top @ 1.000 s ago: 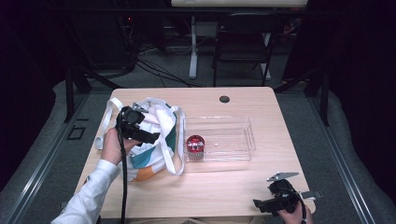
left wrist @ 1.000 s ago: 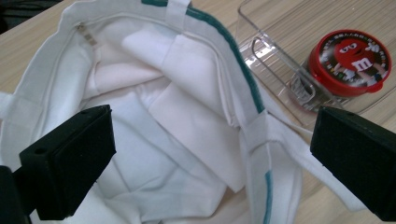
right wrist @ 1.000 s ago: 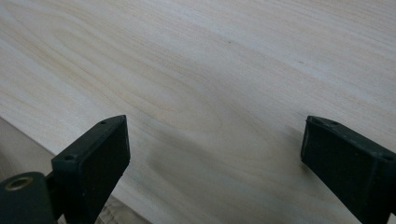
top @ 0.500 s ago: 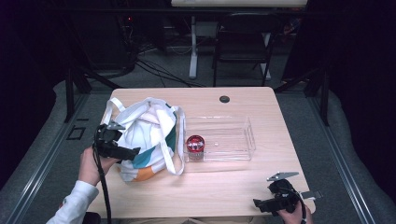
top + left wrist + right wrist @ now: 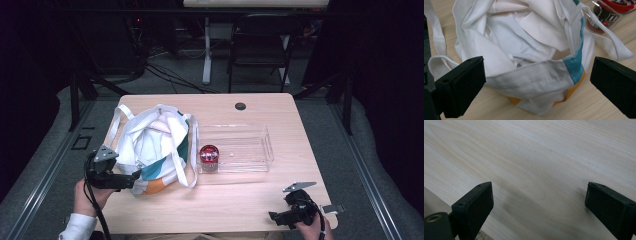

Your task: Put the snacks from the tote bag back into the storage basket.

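Gaping wide and empty, the left tongs [image 5: 537, 87] face the white tote bag [image 5: 524, 57] on the bench [image 5: 240, 200]. Beyond the bag, a red-lidded jar [image 5: 609, 13] shows part of an M&M's label. The right tongs [image 5: 539, 212] hover wide open, holding nothing.

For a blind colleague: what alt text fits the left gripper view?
An open white cloth bag with teal and orange trim lies on a wooden table, framed by the left gripper's open black jaws. A red-lidded jar sits beyond it.
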A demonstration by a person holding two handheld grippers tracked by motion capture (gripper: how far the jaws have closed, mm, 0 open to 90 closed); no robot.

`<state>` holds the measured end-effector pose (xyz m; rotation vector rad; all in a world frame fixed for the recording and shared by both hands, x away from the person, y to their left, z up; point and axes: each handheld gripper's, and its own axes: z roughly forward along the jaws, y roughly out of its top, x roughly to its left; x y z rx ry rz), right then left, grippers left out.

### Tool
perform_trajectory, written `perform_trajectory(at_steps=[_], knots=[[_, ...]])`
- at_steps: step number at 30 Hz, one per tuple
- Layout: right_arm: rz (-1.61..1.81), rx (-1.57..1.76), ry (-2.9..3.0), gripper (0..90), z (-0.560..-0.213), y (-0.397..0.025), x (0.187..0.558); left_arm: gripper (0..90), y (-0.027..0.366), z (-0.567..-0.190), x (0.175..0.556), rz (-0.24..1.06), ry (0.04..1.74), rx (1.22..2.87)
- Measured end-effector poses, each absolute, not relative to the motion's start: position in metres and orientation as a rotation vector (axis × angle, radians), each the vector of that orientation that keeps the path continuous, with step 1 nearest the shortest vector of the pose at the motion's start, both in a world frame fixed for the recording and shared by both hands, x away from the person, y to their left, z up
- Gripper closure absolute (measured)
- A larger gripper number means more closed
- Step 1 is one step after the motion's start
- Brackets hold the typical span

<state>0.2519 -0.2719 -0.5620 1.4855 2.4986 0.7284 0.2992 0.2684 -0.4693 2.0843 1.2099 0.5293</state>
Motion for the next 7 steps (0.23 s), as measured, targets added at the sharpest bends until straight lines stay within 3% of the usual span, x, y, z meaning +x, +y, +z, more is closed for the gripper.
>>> perform_trajectory(at_steps=[7], knots=[[0.737,1.459,2.522,7.5,-0.5621,-0.2660,0.2583,0.2,0.2766,-0.4680,0.2896,0.533,1.217,2.052]])
